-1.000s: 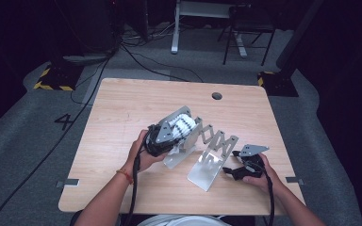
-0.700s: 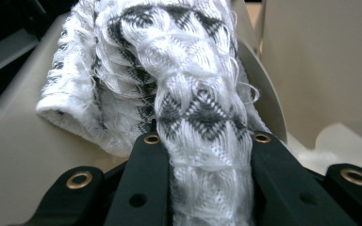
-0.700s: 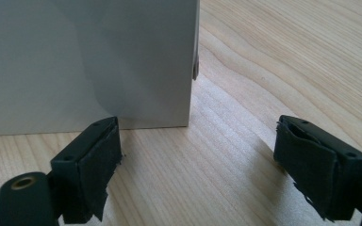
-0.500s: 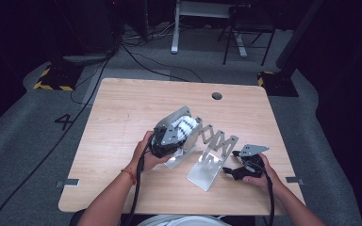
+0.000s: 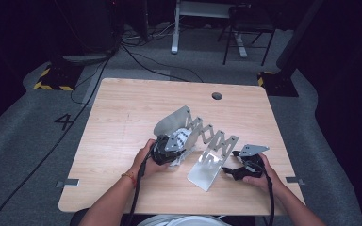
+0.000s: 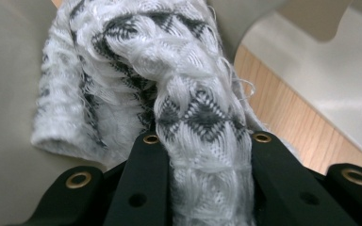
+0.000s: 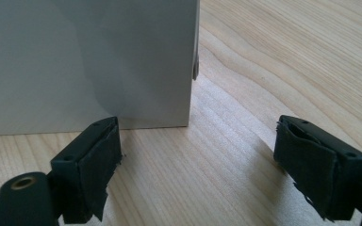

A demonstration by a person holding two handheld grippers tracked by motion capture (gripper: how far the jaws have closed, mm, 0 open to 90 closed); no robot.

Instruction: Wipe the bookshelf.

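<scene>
A grey metal accordion rack (image 5: 215, 140) lies across the middle of the wooden table (image 5: 122, 117). In its far-left slot sits a white and grey knitted cloth (image 5: 182, 135), against the rounded end plate (image 5: 171, 121). My left gripper (image 5: 169, 151) is shut on that cloth (image 6: 169, 70), which bulges out between the black fingers (image 6: 146, 169). My right gripper (image 5: 234, 170) rests open on the table just right of the rack's near end plate (image 5: 207, 168). In the right gripper view that plate (image 7: 85, 61) stands in front of the left pad (image 7: 96, 162), with bare wood between the pads.
A round cable hole (image 5: 217, 96) is near the table's far edge. Metal plates (image 6: 311, 94) flank the cloth on both sides. Behind the table, cables and a chair base (image 5: 235, 42) stand on the grey floor. Bare wood spreads to the left of the rack.
My left gripper has shifted a little right and nearer with the cloth, which now sits lower between the rack's plates. The right gripper has stayed put.
</scene>
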